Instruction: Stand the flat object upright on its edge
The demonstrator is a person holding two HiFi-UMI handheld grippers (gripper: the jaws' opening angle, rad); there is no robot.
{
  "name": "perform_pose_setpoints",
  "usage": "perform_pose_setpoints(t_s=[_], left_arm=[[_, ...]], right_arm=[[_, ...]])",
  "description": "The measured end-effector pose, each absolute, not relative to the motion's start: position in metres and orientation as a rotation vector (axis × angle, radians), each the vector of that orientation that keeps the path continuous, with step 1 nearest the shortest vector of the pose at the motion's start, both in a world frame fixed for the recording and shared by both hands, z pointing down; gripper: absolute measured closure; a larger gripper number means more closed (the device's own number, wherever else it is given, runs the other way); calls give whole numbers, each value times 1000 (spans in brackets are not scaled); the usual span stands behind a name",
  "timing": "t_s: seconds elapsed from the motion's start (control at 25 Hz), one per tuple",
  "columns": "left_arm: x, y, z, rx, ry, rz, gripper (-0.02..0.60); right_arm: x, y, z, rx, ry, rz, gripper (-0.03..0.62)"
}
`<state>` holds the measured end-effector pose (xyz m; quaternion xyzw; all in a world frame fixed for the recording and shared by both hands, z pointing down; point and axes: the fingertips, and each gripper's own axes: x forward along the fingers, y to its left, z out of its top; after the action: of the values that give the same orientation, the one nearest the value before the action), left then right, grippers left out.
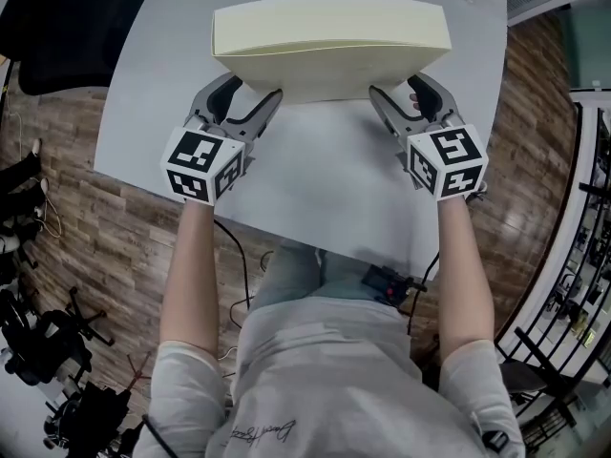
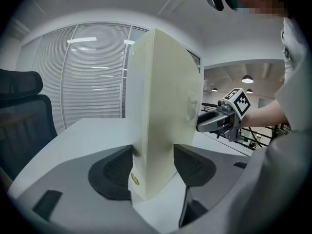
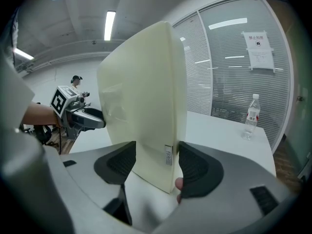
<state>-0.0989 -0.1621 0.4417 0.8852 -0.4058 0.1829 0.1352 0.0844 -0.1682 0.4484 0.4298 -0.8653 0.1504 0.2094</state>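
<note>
A flat cream-coloured box (image 1: 329, 74) stands upright on its long edge on the pale grey table (image 1: 315, 179). My left gripper (image 1: 246, 93) straddles the box's left end and my right gripper (image 1: 401, 93) its right end. In the left gripper view the box (image 2: 165, 106) rises edge-on between the dark pads (image 2: 117, 169), which sit close on both sides without visibly squeezing it. The right gripper view shows the same: the box (image 3: 146, 106) stands between the open jaws of my right gripper (image 3: 157, 162). Each gripper shows in the other's view, the right gripper (image 2: 219, 121) and the left gripper (image 3: 80, 117).
A clear water bottle (image 3: 251, 116) stands at the table's far right corner. A black office chair (image 2: 19, 121) sits off the far left side. Wood floor surrounds the table, with cables and black gear (image 1: 38, 351) at the left. Glass walls with blinds lie behind.
</note>
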Motion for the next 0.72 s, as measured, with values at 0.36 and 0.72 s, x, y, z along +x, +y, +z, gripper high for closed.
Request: perform_pose_setpoints(t_s=[0.36,0.72], left_arm=[[-100,-164,447,2533,-1230,521,313],[-99,-163,446,2508,-1240,528,288]], right_arm=[[85,-170,454,1220,-2393,423,318],[85,-172,451,1250,-2384,440,309]])
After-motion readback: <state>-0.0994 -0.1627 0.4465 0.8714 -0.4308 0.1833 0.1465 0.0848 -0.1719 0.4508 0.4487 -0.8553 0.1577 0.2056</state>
